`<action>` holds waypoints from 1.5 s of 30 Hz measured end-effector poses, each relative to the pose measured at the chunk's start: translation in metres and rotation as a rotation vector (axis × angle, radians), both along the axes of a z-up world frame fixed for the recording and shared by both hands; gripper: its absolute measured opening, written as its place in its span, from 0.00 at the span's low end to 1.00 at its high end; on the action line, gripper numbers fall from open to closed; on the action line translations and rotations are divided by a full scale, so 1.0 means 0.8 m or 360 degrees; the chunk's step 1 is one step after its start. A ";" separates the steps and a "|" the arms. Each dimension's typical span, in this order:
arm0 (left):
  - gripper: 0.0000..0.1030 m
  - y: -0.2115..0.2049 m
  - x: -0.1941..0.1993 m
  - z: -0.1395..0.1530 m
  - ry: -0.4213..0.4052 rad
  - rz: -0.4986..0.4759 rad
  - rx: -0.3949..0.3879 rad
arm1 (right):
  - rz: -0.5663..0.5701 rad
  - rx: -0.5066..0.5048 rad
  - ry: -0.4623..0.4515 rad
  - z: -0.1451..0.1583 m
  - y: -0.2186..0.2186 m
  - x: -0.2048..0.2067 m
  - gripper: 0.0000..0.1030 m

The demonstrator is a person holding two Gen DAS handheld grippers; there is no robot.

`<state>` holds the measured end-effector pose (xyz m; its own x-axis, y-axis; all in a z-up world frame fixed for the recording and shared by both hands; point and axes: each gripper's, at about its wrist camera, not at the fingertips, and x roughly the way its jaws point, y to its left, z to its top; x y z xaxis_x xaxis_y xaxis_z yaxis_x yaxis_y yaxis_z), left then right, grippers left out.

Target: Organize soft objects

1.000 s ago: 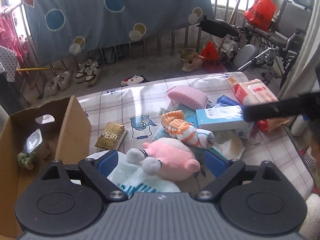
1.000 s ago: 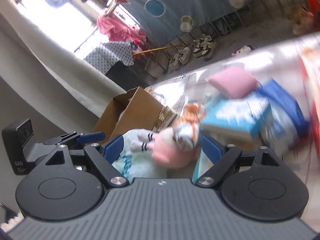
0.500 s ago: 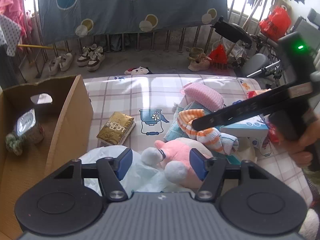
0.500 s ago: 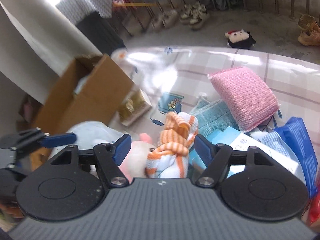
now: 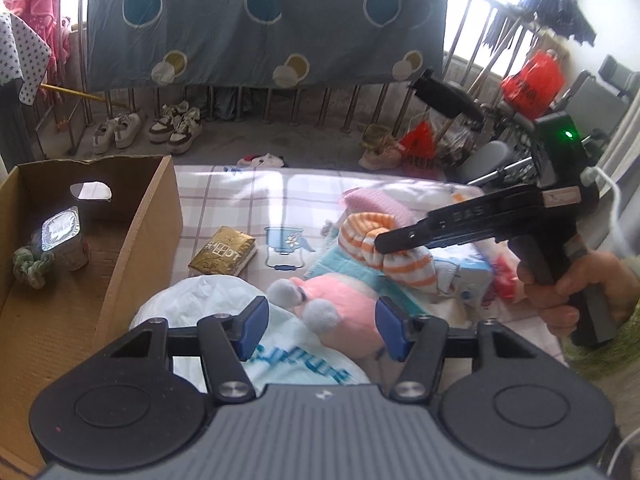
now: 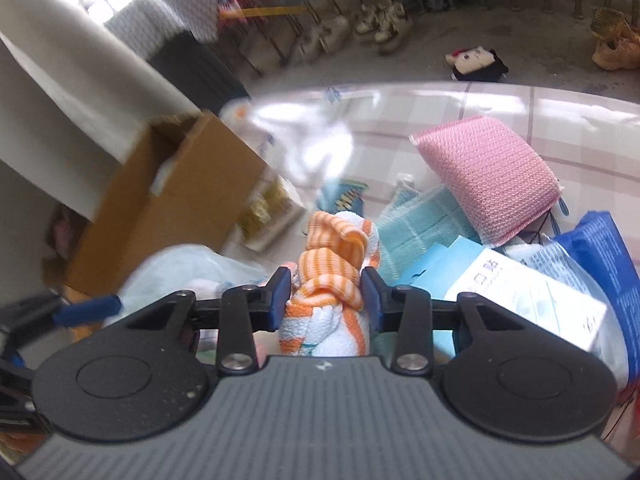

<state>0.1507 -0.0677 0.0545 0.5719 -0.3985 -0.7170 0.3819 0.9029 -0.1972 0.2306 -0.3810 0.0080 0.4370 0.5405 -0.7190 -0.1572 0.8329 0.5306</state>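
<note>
the right gripper [image 6: 325, 294] has just been closing and its jaws now pinch the orange-striped sock bundle [image 6: 332, 276] from both sides; half a second ago the same bundle sat loose in a wider gap. the sock lies in the pile toward the right side of the tabletop [image 5: 240, 200], on the teal cloth [image 6: 416, 220] and just in front of the pink sponge [image 6: 486, 176]. the left gripper [image 5: 318, 326] has narrowed too, then held about steady: its jaws stand apart around the pink plush [image 5: 340, 308], and i cannot see the pads pressing on it, so i read that as not yet gripped. the plush rests near the front edge against a white bag [image 5: 208, 300]. the box [image 5: 140, 240] waits at the left edge. the sock looks ready to lift.
</note>
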 end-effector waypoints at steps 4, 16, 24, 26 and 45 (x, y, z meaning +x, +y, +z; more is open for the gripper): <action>0.58 0.001 -0.047 0.018 -0.0061 -0.0036 -0.0034 | -0.0038 0.0213 -0.0099 0.024 -0.029 -0.065 0.36; 0.60 -0.039 -0.181 -0.021 0.0028 -0.0323 -0.0097 | -0.0238 0.0470 0.0112 -0.087 -0.061 -0.243 0.37; 0.60 -0.080 -0.169 -0.099 0.0315 -0.0421 -0.0084 | -0.0299 0.0569 0.0183 -0.125 -0.061 -0.266 0.42; 0.60 -0.087 -0.160 -0.110 0.0344 -0.0401 -0.0078 | -0.0299 0.0609 0.0172 -0.123 -0.067 -0.266 0.50; 0.58 -0.143 -0.104 -0.156 0.0304 -0.0235 0.0183 | -0.0814 0.0866 -0.0024 -0.089 -0.179 -0.154 0.75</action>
